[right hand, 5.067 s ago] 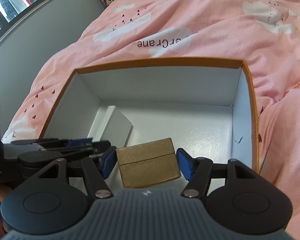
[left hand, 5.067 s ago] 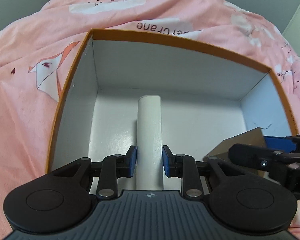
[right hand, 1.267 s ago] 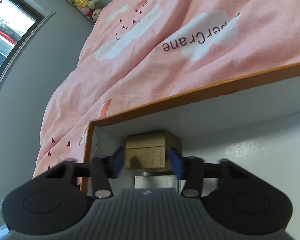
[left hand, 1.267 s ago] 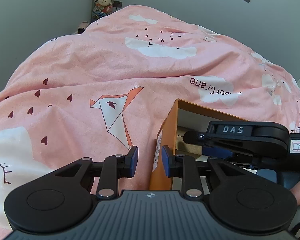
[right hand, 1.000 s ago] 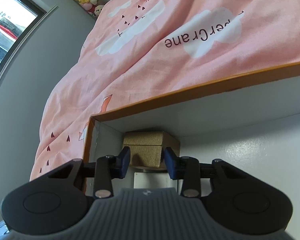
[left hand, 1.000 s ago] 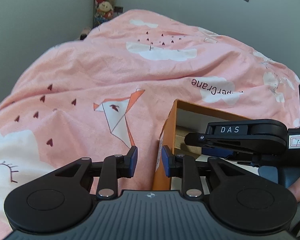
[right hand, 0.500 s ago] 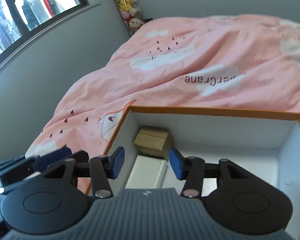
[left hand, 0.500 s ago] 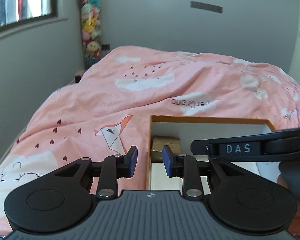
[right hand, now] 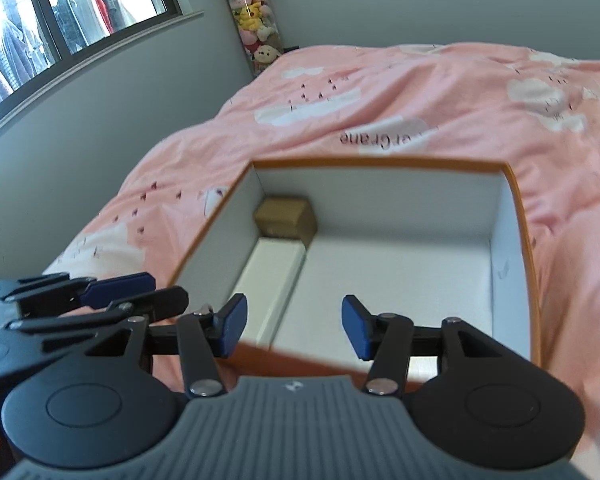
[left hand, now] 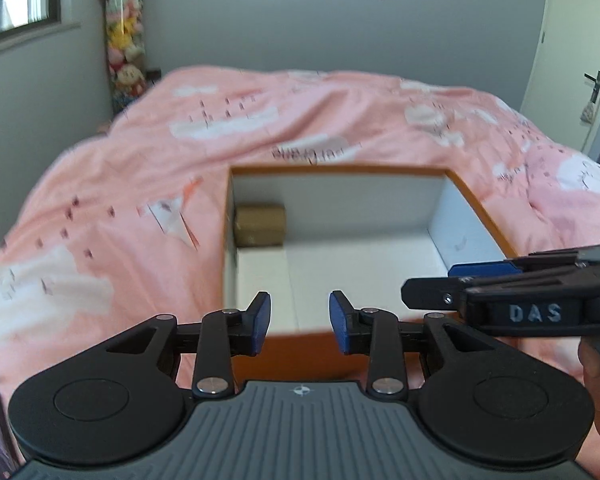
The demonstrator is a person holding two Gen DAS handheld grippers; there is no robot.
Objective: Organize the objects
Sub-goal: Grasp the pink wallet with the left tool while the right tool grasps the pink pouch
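Note:
An orange box with a white inside (left hand: pixel 474 200) (right hand: pixel 518 216) lies open on the pink bed. A small gold box (left hand: pixel 260 225) (right hand: pixel 286 222) sits in its far left corner. A long white box (right hand: pixel 266 272) lies along the left wall, just in front of the gold box. My left gripper (left hand: pixel 299 322) is open and empty above the box's near edge. My right gripper (right hand: pixel 294 328) is open and empty, also above the near edge. Each gripper shows from the side in the other's view, the right one (left hand: pixel 480 280) and the left one (right hand: pixel 116 292).
The pink duvet (left hand: pixel 140 200) (right hand: pixel 420 100) covers the bed all around the box. A column of soft toys (left hand: pixel 122 48) (right hand: pixel 252 16) stands in the far corner by the grey wall. A window (right hand: pixel 60 12) is on the left, a door (left hand: pixel 580 60) at right.
Both grippers have let go of their boxes and pulled back and up out of the orange box. The gold box and white box now rest at the left wall inside.

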